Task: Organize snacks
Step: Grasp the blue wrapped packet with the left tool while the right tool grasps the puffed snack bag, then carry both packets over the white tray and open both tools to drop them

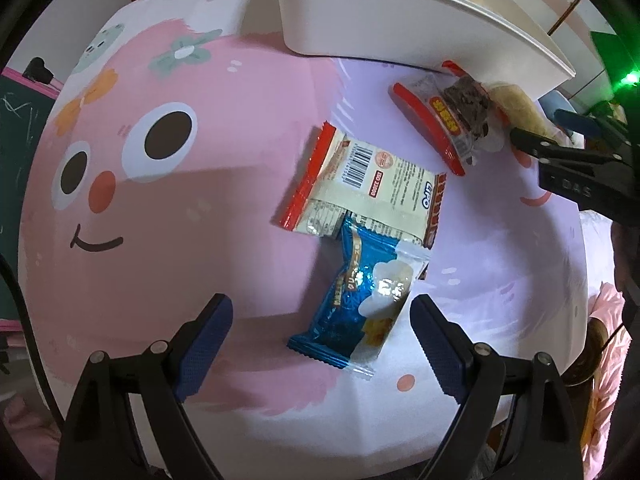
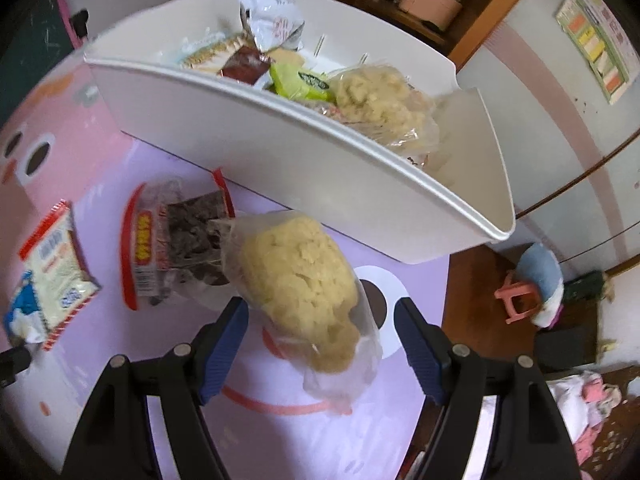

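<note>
The left gripper (image 1: 320,344) sits nearest the lens, its jaws spread wide and grasping nothing, with the blue packet (image 1: 356,300) lying on the table (image 1: 160,240) between and just ahead of the fingertips. The packet's far end is tucked under the cream wafer pack (image 1: 368,184), which lies between it and the white bin (image 1: 380,12). Closer to the bin, almost touching its near wall, is a red-edged brownie pack (image 1: 452,120).

In the right wrist view, the right gripper (image 2: 322,336) is likewise released, jaws wide apart, straddling a clear bag of pale crumbly snack (image 2: 300,288) without pressing it. That bag lies just in front of the bin (image 2: 280,168), its far end overlapping the brownie pack (image 2: 176,236). The wafer pack (image 2: 56,264) and the blue packet (image 2: 20,316) lie farther from the bin, to the brownie pack's left.

Inside the bin are a similar crumbly bag (image 2: 380,104), a green packet (image 2: 300,80), a brown packet (image 2: 244,64) and a silvery wrapper (image 2: 272,20).
</note>
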`<state>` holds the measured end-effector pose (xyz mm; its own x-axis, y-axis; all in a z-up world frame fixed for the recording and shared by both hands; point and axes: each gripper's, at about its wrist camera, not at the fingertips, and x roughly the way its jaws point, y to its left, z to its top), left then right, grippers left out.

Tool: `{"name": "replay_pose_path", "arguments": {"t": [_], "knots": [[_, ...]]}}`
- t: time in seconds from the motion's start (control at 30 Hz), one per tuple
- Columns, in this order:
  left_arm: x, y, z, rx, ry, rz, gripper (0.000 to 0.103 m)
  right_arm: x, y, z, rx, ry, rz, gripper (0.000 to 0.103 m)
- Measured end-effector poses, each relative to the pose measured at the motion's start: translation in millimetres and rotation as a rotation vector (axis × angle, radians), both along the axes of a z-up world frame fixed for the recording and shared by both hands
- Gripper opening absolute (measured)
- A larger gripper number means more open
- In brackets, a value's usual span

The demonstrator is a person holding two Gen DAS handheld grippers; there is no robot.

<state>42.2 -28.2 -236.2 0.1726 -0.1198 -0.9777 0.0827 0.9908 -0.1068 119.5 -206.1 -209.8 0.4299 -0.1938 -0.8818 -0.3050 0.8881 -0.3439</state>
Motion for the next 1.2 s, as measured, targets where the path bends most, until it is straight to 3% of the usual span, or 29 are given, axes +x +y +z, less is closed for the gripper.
{"name": "replay_pose_path", "arguments": {"t": [0.13,0.23,0.33,0.37,0.4,0.53,0.8,1.2], "knots": [[8.1,-2.8,-1.1,0.008,0.007,-0.014,0.081,6.8,-0.1,-7.6,-0.019,0.005,-0.023,0.071],[13.0,-7.9,-3.8,0.0,0.024,-0.024,0.063,12.0,0.3,-10.1,0.003,0.026,-0.023,0.051],[14.1,-10.6,-3.7,0.012,0.02,-0.035,0.047,13.1,-0.8,-10.4,0.0,0.022,-0.035,0.047],[14.9,-11.3,-2.8,0.011,0.016,-0.039,0.035,13.3,-2.0,-9.3,0.01,0.021,-0.042,0.047],[16.5,-11.3,-2.0,0.01,0.014,-0.042,0.032,13.2,-3.8,-8.3,0.019,0.02,-0.051,0.046],[18.3,-12.4,-0.3,-0.016,0.012,-0.036,0.029,11.5,-11.8,-3.6,0.068,0.023,-0.079,0.039],[11.6,-10.0,15.5,-0.028,-0.021,-0.06,0.028,-12.2,-19.8,12.3,0.208,0.057,-0.136,0.038],[1.2,-21.5,73.2,-0.023,-0.16,-0.124,0.028,-64.1,-1.3,50.9,0.429,0.085,-0.166,0.038]]}}
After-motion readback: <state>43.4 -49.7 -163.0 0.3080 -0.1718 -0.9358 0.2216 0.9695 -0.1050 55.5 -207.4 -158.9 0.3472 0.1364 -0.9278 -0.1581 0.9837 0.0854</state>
